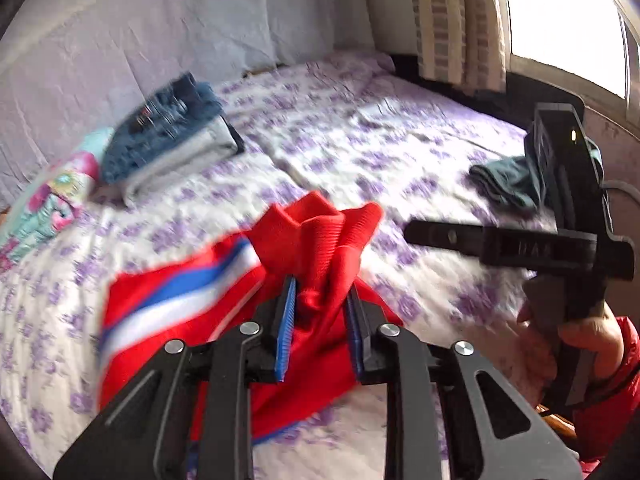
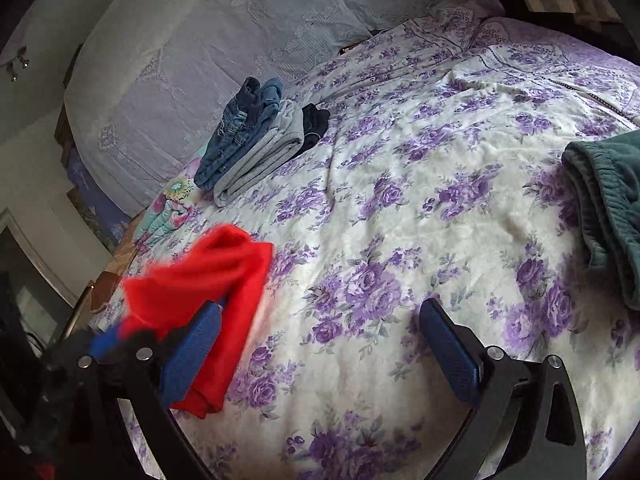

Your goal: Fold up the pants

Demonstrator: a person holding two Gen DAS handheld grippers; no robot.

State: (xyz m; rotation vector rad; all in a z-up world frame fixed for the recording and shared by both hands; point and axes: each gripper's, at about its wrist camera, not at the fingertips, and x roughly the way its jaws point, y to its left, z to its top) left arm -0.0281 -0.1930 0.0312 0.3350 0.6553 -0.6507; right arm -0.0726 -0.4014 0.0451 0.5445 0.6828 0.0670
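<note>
Left gripper (image 1: 320, 304) pinching a bunched fold of the red pants (image 1: 320, 236) between its blue pads (image 1: 286, 328), jaws drawn narrow on the cloth. Red pants, with a blue and white side stripe (image 1: 188, 292), trailing from that pinch down onto the bed (image 1: 360, 136) near its close edge; cuff end rising above the pads, blurred. Right gripper (image 2: 320, 344) standing wide, pads apart, nothing between them, only the flowered bedspread showing in the gap. Seen from the left wrist, right gripper held in a hand (image 1: 588, 340) with a red sleeve (image 1: 616, 400), off to the right of the red pants. No containers in view; garments lying directly on the bed. Folded stack (image 2: 256, 140) sitting toward the far left of the bed: blue jeans on top, grey garment beneath, dark garment behind. Bright floral cloth (image 2: 172, 208) lying just beside that stack. Dark green garment (image 2: 608, 208) lying crumpled at the right edge, well apart from the stack.
</note>
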